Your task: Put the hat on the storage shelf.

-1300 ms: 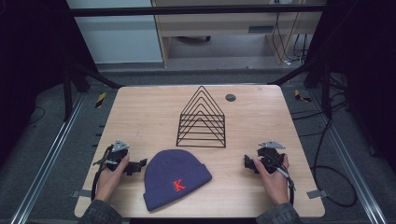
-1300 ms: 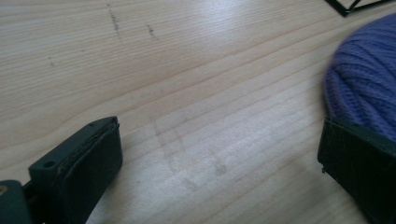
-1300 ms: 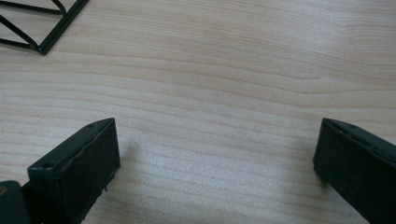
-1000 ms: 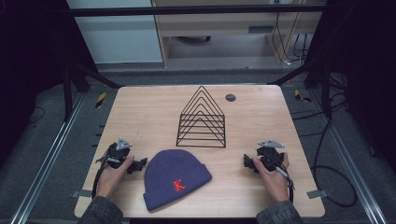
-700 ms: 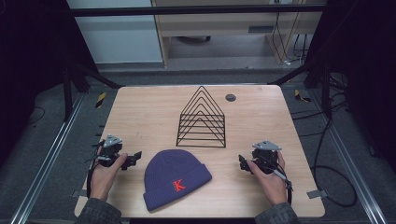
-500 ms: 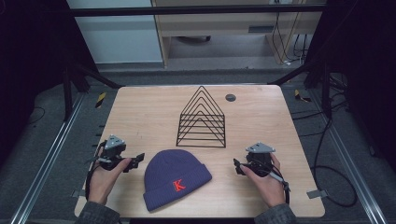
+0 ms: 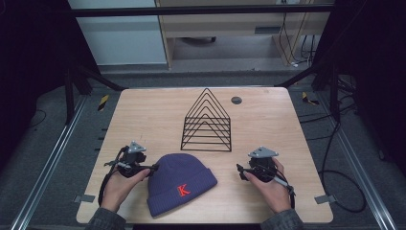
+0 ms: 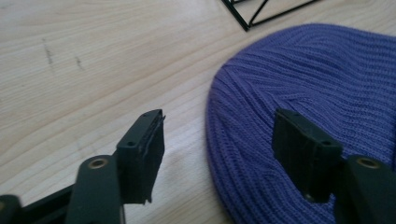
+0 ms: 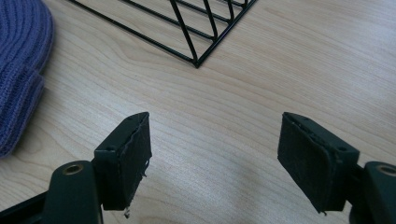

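Note:
A purple knit beanie (image 7: 179,182) with a red K lies flat near the table's front edge, also in the left gripper view (image 8: 317,79) and at the left margin of the right gripper view (image 9: 18,70). My left gripper (image 7: 152,167) sits at the beanie's left edge. Its jaws have just been closing but still stand apart (image 8: 217,144), one over bare wood, the other over the knit, with the beanie's rim between them and not pinched. My right gripper (image 7: 239,171) hovers right of the beanie. Its jaws have also just been closing and remain apart (image 9: 215,154), with only bare table between them.
A black wire rack (image 7: 207,122) of nested triangles stands mid-table behind the beanie, its corner visible ahead of each gripper (image 8: 261,11) (image 9: 187,28). A small dark disc (image 7: 236,100) lies near the far edge of the wooden table (image 7: 143,110).
Both hands have moved inward toward the beanie. The left gripper has reached its left edge, and the right gripper has come closer from the right. The beanie has not moved.

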Demonstrator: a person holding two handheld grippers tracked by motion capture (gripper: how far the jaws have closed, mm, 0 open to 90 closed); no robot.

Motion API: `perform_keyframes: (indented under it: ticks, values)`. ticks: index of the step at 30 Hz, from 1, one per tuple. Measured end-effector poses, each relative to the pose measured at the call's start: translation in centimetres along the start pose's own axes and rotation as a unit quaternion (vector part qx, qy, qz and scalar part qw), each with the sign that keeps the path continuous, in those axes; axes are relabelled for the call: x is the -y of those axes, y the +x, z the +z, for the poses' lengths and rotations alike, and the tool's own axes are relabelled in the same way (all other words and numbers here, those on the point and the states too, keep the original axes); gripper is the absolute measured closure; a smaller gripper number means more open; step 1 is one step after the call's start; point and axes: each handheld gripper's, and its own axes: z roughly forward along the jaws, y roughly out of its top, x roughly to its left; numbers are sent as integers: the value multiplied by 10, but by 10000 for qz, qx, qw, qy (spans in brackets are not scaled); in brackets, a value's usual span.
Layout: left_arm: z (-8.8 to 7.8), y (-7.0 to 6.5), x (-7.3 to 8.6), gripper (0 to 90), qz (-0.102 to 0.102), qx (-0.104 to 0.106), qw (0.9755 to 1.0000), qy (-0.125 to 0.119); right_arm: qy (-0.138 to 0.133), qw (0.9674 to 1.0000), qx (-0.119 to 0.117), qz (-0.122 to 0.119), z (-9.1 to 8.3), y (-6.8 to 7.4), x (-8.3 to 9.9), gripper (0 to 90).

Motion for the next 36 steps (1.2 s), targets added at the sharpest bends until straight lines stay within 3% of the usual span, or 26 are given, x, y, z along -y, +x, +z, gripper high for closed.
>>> perform_keyframes:
  ticks: [4,8,10,14,16,25,36]
  values:
    - [7,-12,-9,391,184,-18,9996,231,42,10000,-27,3,1,1,0,253]
    - [13,-13,-16,432,191,-27,9991,366,85,10000,-36,-35,2,1,0,246]
    - [14,-16,-23,440,286,-110,9982,525,88,9999,-34,-52,2,2,0,240]
    - [15,-17,-28,443,309,-126,9978,581,74,10000,-29,-29,2,1,0,237]
    - [18,-16,-29,445,354,-115,9962,788,91,10000,-36,9,2,0,0,233]
    - [26,-14,-25,468,390,22,9938,1043,91,9999,-49,28,1,0,0,219]
    - [33,-12,-23,547,352,153,9923,1176,102,9999,-32,56,1,-1,0,213]
